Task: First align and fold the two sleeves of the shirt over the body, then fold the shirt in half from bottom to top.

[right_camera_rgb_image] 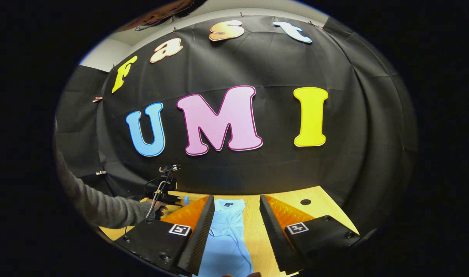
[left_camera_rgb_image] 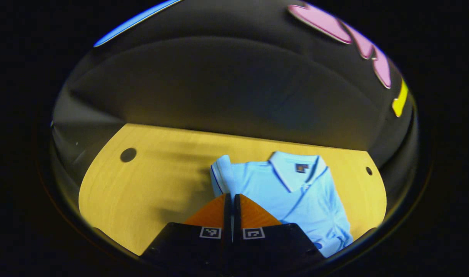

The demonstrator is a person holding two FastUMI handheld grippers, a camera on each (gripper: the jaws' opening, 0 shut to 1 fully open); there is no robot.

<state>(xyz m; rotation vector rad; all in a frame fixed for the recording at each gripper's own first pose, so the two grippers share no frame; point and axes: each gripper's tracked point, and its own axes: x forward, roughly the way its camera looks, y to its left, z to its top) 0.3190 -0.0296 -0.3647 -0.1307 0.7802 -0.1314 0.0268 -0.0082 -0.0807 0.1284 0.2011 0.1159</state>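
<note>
Lying ahead of the left gripper (left_camera_rgb_image: 232,197), fingers pressed together at its sleeve (left_camera_rgb_image: 221,175): light-blue shirt (left_camera_rgb_image: 296,192) on wooden table (left_camera_rgb_image: 149,177). Right gripper (right_camera_rgb_image: 234,215) spread wide above the shirt.

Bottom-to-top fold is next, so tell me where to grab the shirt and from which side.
Grip the shirt at its bottom hem, one corner per hand-held gripper, coming in from the near table edge, since the collar points at the far wall. The hem itself lies out of sight at the lower edge of both views, so find the corners first. This is a judgement only.
</note>
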